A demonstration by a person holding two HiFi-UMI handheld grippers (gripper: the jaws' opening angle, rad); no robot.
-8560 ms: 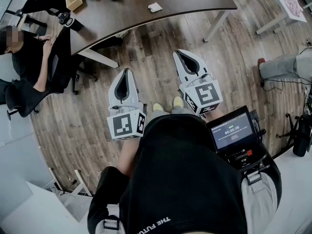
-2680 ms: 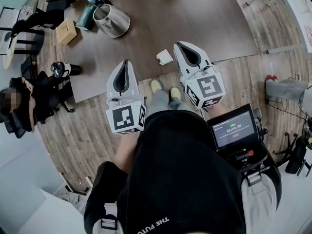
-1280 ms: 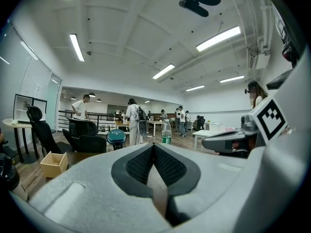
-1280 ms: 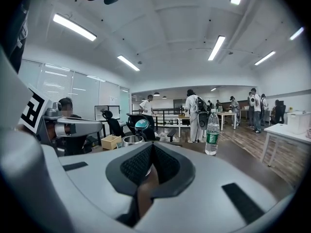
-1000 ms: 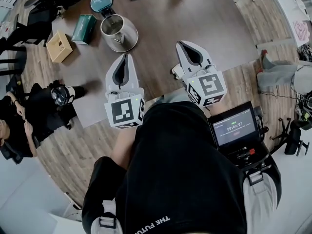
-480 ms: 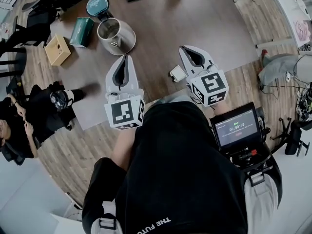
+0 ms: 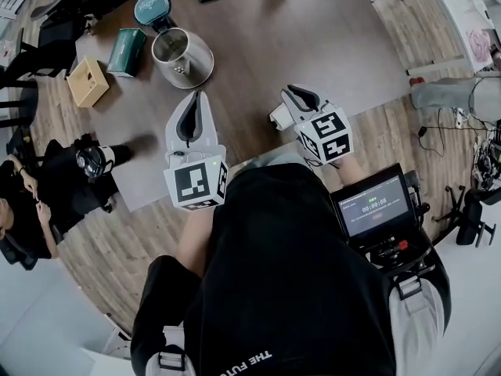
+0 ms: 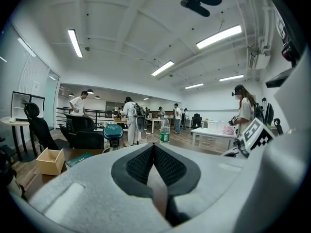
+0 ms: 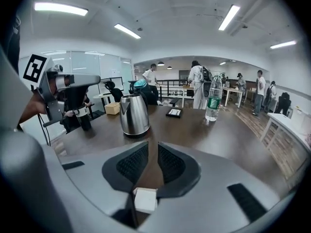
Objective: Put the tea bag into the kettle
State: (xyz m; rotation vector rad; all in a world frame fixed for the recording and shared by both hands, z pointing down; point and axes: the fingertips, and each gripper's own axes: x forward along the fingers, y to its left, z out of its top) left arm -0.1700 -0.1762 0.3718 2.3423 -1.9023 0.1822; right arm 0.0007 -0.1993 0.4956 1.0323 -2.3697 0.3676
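- My left tongs [image 8: 153,152] are clenched on nothing.
- My right tongs [image 9: 152,149] have just been opening; the jaws stand slightly apart, with the tea bag [image 9: 145,200] low between them, unpinched, on the surface [image 7: 329,30].
- The kettle [image 7: 180,53] stands at the tea bag's eleven o'clock, well apart.

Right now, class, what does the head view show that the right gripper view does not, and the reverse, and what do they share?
Only the head view: the screen unit at the person's waist. Only the right gripper view: standing people across the room, ceiling lights, and the gap between the jaws of the right gripper, just opening, with the tea bag low in it, unpinched. Both: the kettle, the tea bag, the left gripper and the dark table.
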